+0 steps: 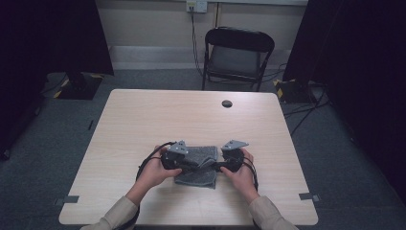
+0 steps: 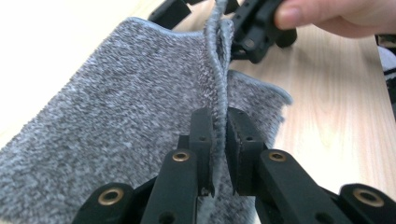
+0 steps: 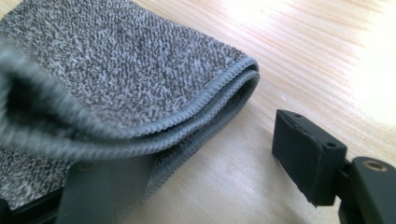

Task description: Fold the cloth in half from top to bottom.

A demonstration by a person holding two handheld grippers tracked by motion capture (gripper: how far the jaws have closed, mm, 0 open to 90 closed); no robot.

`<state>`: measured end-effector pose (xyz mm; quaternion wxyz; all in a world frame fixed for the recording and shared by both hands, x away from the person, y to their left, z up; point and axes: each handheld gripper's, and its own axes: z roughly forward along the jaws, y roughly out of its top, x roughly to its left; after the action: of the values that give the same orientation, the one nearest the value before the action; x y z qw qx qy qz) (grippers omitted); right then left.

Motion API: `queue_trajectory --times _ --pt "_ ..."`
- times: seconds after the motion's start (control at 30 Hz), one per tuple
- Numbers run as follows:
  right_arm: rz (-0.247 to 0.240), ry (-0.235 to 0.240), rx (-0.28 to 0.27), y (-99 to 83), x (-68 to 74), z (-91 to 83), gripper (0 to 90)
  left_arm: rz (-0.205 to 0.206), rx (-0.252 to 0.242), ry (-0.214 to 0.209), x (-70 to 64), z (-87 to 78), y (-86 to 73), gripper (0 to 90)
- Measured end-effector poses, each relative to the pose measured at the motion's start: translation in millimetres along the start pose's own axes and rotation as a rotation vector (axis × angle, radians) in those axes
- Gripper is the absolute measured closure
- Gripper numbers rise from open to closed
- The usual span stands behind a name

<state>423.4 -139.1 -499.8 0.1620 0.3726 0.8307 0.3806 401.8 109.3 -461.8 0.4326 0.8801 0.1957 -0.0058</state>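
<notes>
Grey towel [image 1: 197,165] folded on the near-centre of the table [image 1: 143,120], both grippers at it.

Terry cloth, judged soft, light and floppy: it will sag and drag, not slide stiffly, so pinch the stitched hem where it's thickest, not the flat pile. Left gripper [image 2: 219,128]: jaws pinched shut on a raised edge of the towel [image 2: 116,107], hem standing up between them. Right gripper [image 3: 187,154]: jaws spread apart, one under the doubled folded edge of the towel [image 3: 140,79], the other clear on bare wood; nothing gripped. In the high view the left gripper [image 1: 189,165] and right gripper [image 1: 215,165] point inward over the cloth. Folded layers may separate if only the top one is caught.
</notes>
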Motion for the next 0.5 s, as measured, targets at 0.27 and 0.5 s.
queue_trajectory --times 0.27,0.5 --pt "0.002 0.000 0.001 0.1 -0.2 0.2 30.9 -0.020 0.001 -0.011 -1.4 -1.1 -12.7 84.4" --pt "0.002 0.001 0.000 0.5 -0.5 0.6 30.7 -0.025 -0.010 0.019 2.2 1.0 -19.2 73.1"
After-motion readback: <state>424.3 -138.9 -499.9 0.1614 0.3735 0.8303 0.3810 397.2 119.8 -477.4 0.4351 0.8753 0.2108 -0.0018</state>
